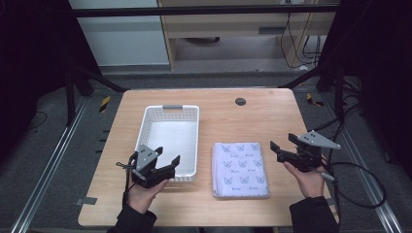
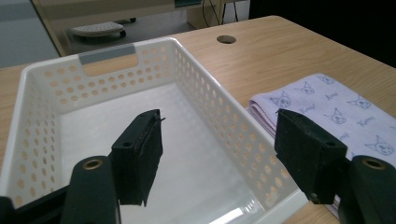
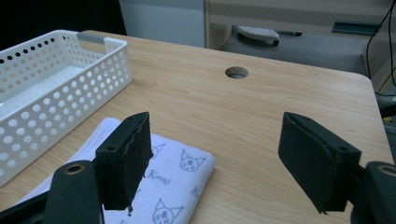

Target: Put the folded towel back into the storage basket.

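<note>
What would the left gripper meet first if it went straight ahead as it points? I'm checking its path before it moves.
Most likely the white perforated plastic basket: the left gripper, jaws apart, looks down into it, so it would probably meet the basket's floor, though depth is unclear.

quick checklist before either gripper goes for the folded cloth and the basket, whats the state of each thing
1. Left gripper open, holding nothing: ok.
2. Right gripper open, holding nothing: ok.
3. Folded lilac cloth with cat-face print flat on the wooden table, nothing on it: ok.
4. White perforated plastic basket upright, inside bare: ok.
5. Cloth apart from basket: ok, small gap.
6. Cloth layers held together for one lift: cannot tell.
</note>
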Tool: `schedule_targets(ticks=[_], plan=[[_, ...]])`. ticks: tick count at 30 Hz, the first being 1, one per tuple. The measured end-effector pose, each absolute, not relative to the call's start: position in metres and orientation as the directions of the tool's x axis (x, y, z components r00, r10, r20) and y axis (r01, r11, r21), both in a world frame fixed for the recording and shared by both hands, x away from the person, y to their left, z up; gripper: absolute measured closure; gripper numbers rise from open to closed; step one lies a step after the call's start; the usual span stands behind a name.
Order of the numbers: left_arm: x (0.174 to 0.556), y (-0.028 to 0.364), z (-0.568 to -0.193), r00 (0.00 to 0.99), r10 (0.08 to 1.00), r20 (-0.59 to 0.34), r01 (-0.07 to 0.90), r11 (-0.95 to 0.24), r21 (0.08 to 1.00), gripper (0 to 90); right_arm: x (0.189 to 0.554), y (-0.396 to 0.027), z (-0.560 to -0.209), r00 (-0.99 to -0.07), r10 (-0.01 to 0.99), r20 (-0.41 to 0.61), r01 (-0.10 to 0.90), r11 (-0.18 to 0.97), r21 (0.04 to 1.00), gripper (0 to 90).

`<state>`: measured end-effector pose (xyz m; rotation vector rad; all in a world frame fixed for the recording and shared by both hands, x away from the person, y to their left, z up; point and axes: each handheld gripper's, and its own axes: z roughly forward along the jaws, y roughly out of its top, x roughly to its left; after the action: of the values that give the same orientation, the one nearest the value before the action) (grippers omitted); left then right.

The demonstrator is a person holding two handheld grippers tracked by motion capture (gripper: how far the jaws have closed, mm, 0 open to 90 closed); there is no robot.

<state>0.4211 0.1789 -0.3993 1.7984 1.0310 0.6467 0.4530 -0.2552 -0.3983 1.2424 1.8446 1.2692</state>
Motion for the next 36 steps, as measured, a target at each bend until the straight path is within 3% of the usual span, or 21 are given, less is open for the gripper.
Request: schedule_targets(ticks=[36], plan=[[0.422,0.097,-0.414,0.623,0.782,-0.013,0.395,-0.3,0.868,36.6,0.473,-0.242,-0.406,-0.436,0.898,0.058,0.395,0.133,0.909,25.9]])
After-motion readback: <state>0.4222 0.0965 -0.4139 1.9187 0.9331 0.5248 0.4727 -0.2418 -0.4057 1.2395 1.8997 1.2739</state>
